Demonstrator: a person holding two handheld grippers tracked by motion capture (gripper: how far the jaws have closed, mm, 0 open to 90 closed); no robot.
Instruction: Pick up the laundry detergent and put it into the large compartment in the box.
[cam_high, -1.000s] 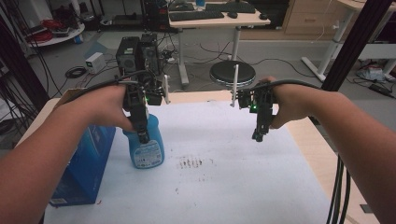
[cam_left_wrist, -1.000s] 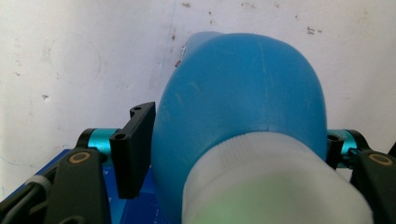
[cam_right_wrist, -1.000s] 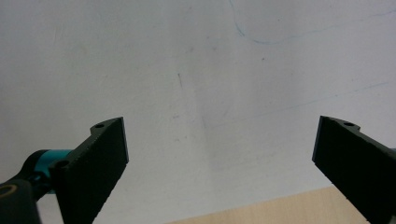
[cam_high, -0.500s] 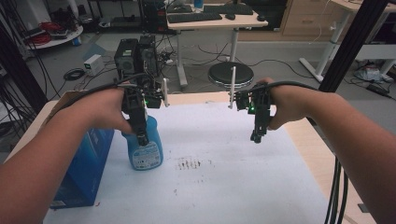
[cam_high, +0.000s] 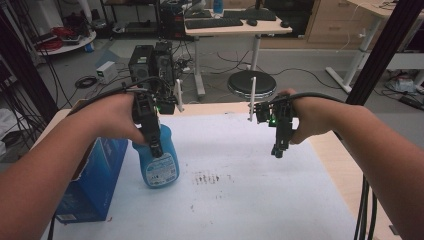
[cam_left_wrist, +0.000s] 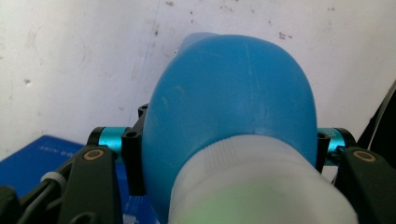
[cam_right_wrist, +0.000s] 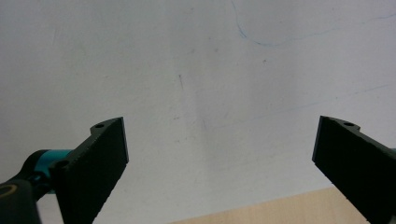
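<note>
Nearest me on the left, a blue box (cam_high: 87, 187) lies at the table's edge, half off the white sheet (cam_high: 240, 200) that covers the wooden table (cam_high: 330, 150). Just beside it stands my blue bottle (cam_high: 160, 162), upright on the sheet, and my left gripper (cam_high: 152, 142) comes down on it from above — in the left gripper view the jaws sit against both flanks of the blue body (cam_left_wrist: 233, 102), clenched on it, with the pale cap blurred close to the lens. A patch of dark smudges (cam_high: 207, 178) marks the sheet just right of the bottle. My right gripper (cam_high: 278, 150) hangs well apart from it, above bare sheet, pointing down; its jaws stand wide, nothing between them — only the white sheet (cam_right_wrist: 210, 84) beneath. Beyond the table, a round black stool (cam_high: 251, 82) and a desk with keyboards (cam_high: 235, 25).
</note>
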